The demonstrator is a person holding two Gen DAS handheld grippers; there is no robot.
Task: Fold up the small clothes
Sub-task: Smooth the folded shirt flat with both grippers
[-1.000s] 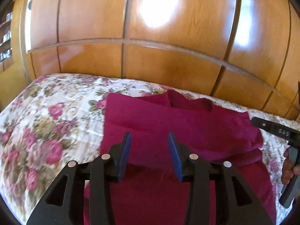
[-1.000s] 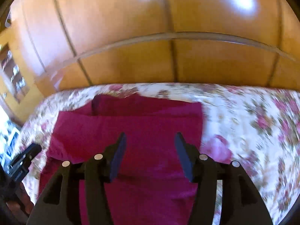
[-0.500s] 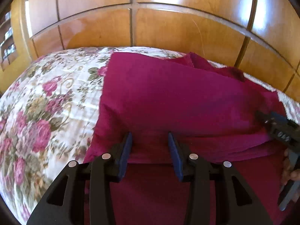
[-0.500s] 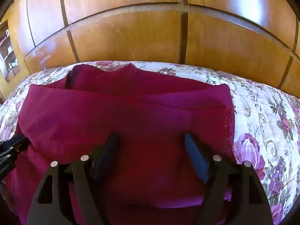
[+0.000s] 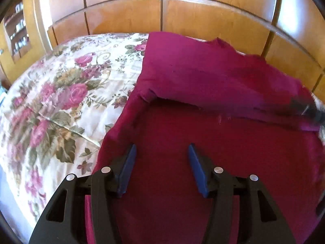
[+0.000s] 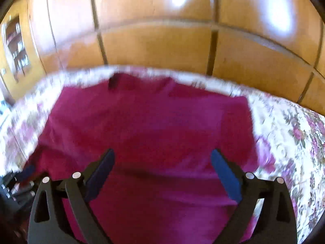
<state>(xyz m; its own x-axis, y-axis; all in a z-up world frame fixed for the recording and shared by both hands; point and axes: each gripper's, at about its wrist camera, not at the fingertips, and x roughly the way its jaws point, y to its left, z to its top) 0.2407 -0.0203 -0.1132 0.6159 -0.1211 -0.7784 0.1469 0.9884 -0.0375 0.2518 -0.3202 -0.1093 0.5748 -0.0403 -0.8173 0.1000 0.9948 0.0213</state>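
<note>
Dark red cloth garment [image 5: 203,85] spread flat on flowery quilted bed [image 5: 61,101], top part folded over. Left tongs [image 5: 160,158] open above it, holding nothing. Right tongs [image 6: 162,166] wide open, empty too.

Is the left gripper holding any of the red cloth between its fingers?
No: the left gripper is open above the red cloth, with nothing pinched between its blue fingers.
</note>
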